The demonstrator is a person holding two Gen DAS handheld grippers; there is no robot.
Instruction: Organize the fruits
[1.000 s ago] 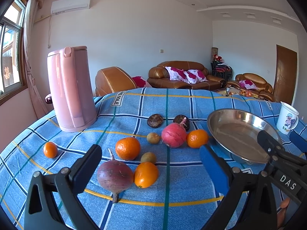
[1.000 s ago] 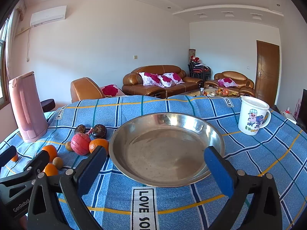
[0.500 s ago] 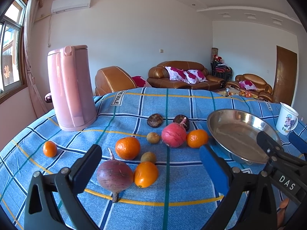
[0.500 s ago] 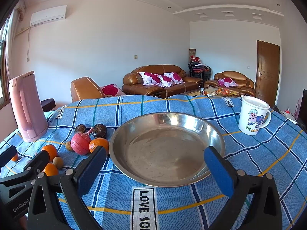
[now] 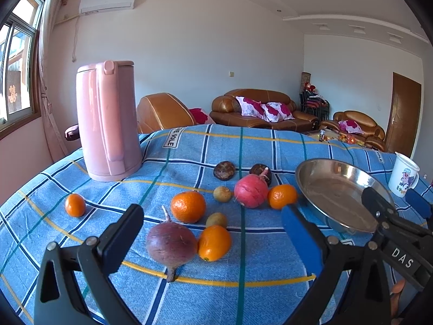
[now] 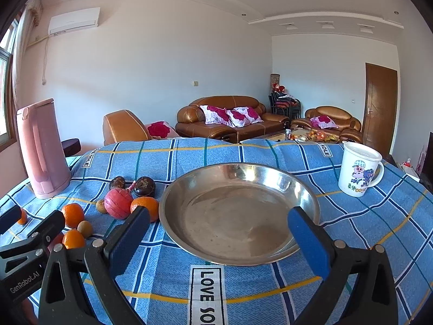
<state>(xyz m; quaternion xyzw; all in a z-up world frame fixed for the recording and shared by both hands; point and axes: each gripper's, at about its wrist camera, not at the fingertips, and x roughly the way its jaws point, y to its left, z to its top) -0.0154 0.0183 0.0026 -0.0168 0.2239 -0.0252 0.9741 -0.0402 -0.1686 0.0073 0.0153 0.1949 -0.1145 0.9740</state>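
**A:** How did the jaws stand?

**B:** Both pairs were spread wide with nothing between them. The left gripper (image 5: 211, 227) hovered above the blue checked tablecloth (image 5: 270, 265), and a purple beet-like root (image 5: 171, 243) lay in the gap between its fingers, on the cloth rather than gripped. The right gripper (image 6: 217, 230) was likewise parted, framing the near rim of a steel bowl (image 6: 305, 189) that held nothing.

**A:** And the fruit?

**B:** All of it lay on the cloth, left of the bowl. An orange (image 5: 214, 242) touched the root's right side. Just behind sat a small greenish-brown fruit (image 5: 216, 220) and a larger orange (image 5: 188, 206). Further back came a second small greenish-brown fruit (image 5: 222, 194), a pink-red round fruit with a stalk (image 5: 251, 191) and another orange (image 5: 282, 196) just beside the bowl's left rim. Behind those were two dark brown round fruits (image 5: 224, 170) (I couldn't tell what kind). One small orange (image 5: 75, 204) sat well apart, toward the table's left edge.

**A:** Anything else on the table?

**B:** A tall pink kettle (image 5: 108, 119) stood upright near the far left corner, and a white cartoon mug (image 6: 358, 172) stood toward the right edge, apart from the bowl.
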